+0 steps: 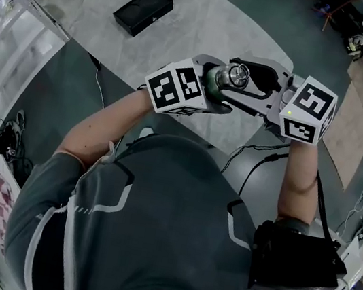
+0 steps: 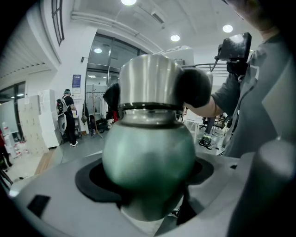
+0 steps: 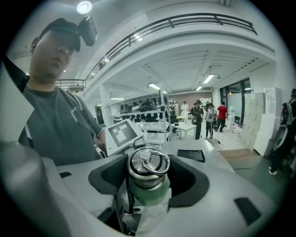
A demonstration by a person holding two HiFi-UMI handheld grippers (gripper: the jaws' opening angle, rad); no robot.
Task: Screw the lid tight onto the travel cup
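Observation:
A green travel cup (image 1: 214, 79) with a steel lid (image 1: 237, 74) is held up in the air above the near edge of the table. My left gripper (image 1: 212, 85) is shut on the cup's round green body (image 2: 148, 152), which fills the space between its jaws. The steel lid (image 2: 150, 83) sits on the cup's neck. My right gripper (image 1: 244, 82) comes in from the right and is shut on the lid (image 3: 148, 164), with black pads (image 2: 194, 85) pressing on both sides. A ring handle lies on top of the lid. The cup's lower end is hidden.
A pale marble table (image 1: 190, 11) lies beyond the grippers with a flat black box (image 1: 143, 9) on it. Cables run across the floor (image 1: 262, 158). A black pack (image 1: 293, 259) hangs at the person's right hip. Several people (image 3: 203, 118) stand far off.

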